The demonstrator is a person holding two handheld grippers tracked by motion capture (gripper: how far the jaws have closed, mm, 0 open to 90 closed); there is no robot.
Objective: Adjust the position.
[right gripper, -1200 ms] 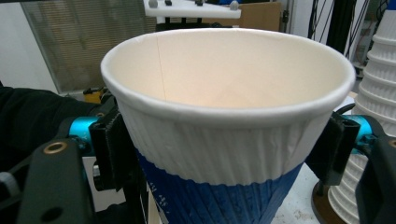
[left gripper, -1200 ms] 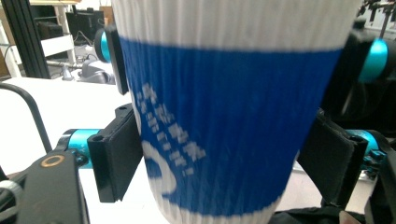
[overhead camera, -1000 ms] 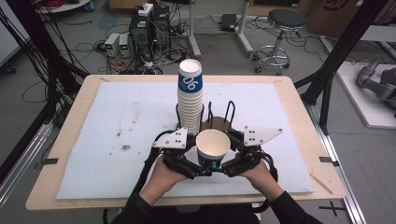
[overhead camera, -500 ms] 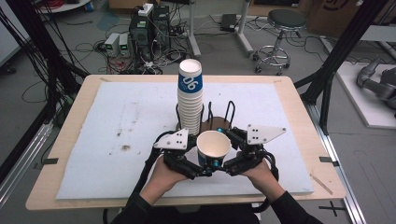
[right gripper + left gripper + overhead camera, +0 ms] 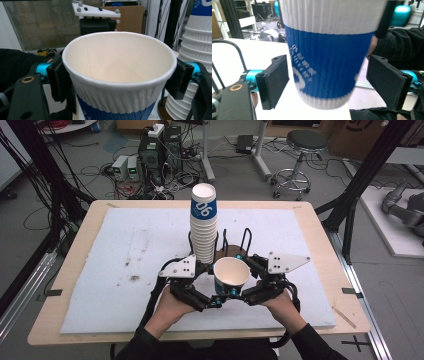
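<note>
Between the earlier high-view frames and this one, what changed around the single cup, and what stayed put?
The left gripper has just been opening its jaws: its pads now stand clear of the cup, which remains between them. The right gripper has just closed in a little and clamps the cup below its rim, so the cup has passed to the right side. The cup itself, both hands and the cup stack stayed where they were.
</note>
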